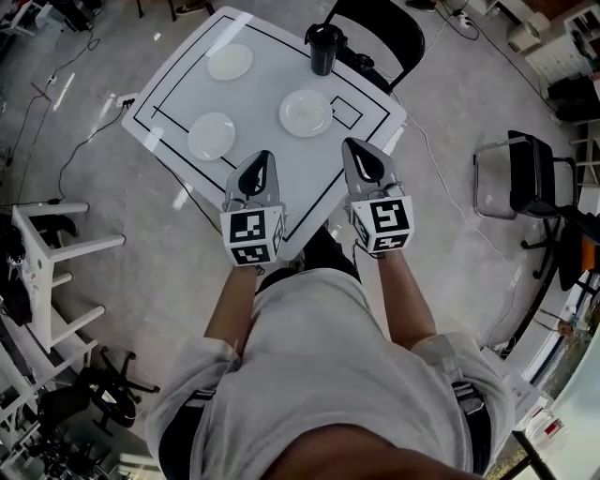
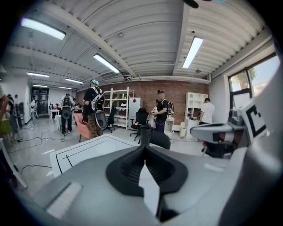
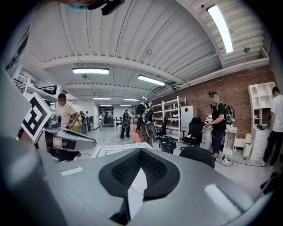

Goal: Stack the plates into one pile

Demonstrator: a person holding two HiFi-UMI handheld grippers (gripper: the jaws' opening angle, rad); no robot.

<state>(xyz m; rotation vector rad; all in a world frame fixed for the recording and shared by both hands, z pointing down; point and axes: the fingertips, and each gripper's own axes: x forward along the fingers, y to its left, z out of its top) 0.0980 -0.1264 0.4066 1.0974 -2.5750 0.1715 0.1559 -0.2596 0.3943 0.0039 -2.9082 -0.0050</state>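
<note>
Three white plates lie apart on the white table (image 1: 178, 75): one at the far left (image 1: 230, 62), one at the near left (image 1: 212, 135) and one to the right (image 1: 306, 112). My left gripper (image 1: 265, 156) hovers over the table's near edge, just right of the near-left plate, shut with nothing in it. My right gripper (image 1: 350, 143) is beside it, near the right plate, also shut and empty. In the left gripper view the jaws (image 2: 144, 148) meet above the table (image 2: 84, 150). In the right gripper view the jaws (image 3: 140, 150) are pressed together too.
A black cup (image 1: 324, 47) stands at the table's far edge, with a black chair (image 1: 380, 28) behind it. Another chair (image 1: 520, 178) sits on the floor to the right, a white bench (image 1: 47, 258) to the left. Cables run across the floor. Several people (image 2: 95, 110) stand far off.
</note>
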